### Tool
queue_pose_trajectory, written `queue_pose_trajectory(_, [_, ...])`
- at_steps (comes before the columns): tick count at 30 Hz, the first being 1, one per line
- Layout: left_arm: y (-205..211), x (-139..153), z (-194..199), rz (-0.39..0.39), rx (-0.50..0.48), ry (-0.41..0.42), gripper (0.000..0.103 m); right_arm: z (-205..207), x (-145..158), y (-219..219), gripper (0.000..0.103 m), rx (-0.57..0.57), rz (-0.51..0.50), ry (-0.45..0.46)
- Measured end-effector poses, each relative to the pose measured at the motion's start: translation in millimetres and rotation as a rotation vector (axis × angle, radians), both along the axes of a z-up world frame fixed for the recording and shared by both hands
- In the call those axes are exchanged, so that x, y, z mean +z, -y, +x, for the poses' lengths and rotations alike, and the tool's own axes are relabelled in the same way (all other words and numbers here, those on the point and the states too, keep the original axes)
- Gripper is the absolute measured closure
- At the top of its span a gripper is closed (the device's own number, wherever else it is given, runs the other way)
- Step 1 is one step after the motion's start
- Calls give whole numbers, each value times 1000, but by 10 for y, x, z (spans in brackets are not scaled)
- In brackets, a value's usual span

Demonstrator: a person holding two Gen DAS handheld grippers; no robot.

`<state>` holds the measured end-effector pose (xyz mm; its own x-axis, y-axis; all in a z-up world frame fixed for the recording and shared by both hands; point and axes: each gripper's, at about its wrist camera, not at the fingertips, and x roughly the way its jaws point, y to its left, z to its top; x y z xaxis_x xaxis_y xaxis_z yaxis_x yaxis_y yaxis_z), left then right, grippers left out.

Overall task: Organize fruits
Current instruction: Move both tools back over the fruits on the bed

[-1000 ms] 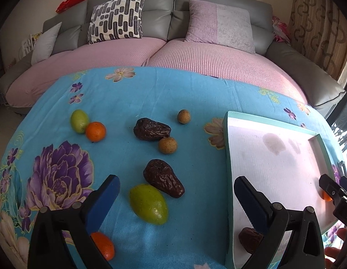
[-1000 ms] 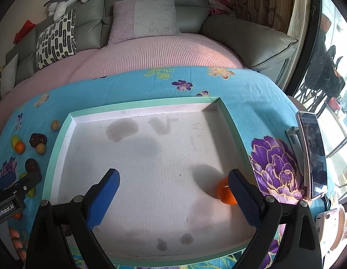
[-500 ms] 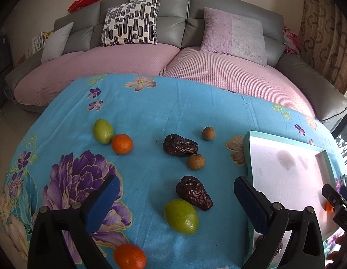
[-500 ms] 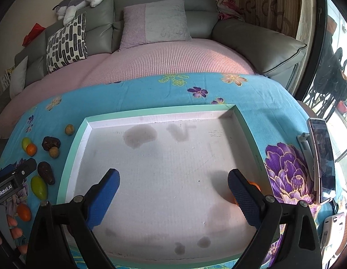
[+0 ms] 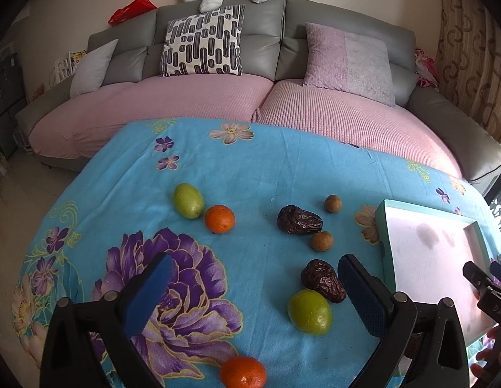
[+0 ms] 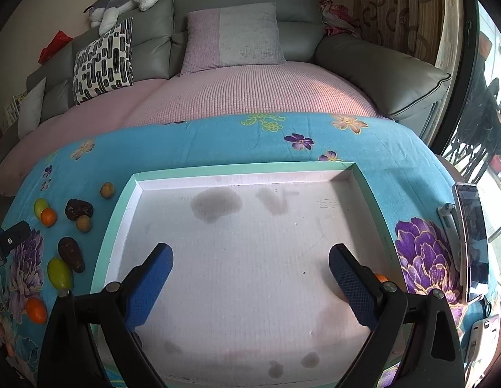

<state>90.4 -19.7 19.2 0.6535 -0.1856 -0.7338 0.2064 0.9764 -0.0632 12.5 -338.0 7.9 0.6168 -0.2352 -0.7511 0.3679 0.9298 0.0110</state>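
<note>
Left gripper (image 5: 253, 291) held with jaws spread wide and empty above the floral tablecloth (image 5: 250, 168). Scattered on the cloth, left to right: green fruit (image 5: 188, 200), orange (image 5: 219, 219), second orange (image 5: 243, 371) at the near edge, dates (image 5: 299, 220) with small brown fruits (image 5: 321, 241), another green fruit (image 5: 309, 312). Right gripper (image 6: 250, 273) likewise agape, empty, over the white tray (image 6: 134, 184) toward the right edge; orange fruit (image 6: 379, 278) glimpsed behind its right finger.

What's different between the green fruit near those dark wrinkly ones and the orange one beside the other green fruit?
The near green fruit is egg-shaped and bigger; the far orange is round and smaller. The green fruit touches a dark date; the orange sits against the other green fruit. Both lie loose on the blue cloth, outside the tray.
</note>
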Motion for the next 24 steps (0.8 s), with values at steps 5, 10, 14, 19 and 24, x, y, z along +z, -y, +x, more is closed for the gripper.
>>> queue_pose_trajectory(5, [-94,42,-5,-55,2,16,0,51,-36,-77,6,8,2,-6])
queue_pose_trajectory(10, [-178,77,12,-84,-2,9,0,86,-39,-156,6,4,-23,0])
queue_pose_trajectory(14, [-216,51,46,-95,-15,-13,0,98,5,-187,6,-2,-7,26])
queue_pose_trajectory(19, [-272,-25,91,-120,-18,-54,0,122,42,-251,6,3,-12,43])
queue_pose_trajectory(24, [-354,-63,127,-130,0,-72,0,189,-15,-367,6,35,-19,9])
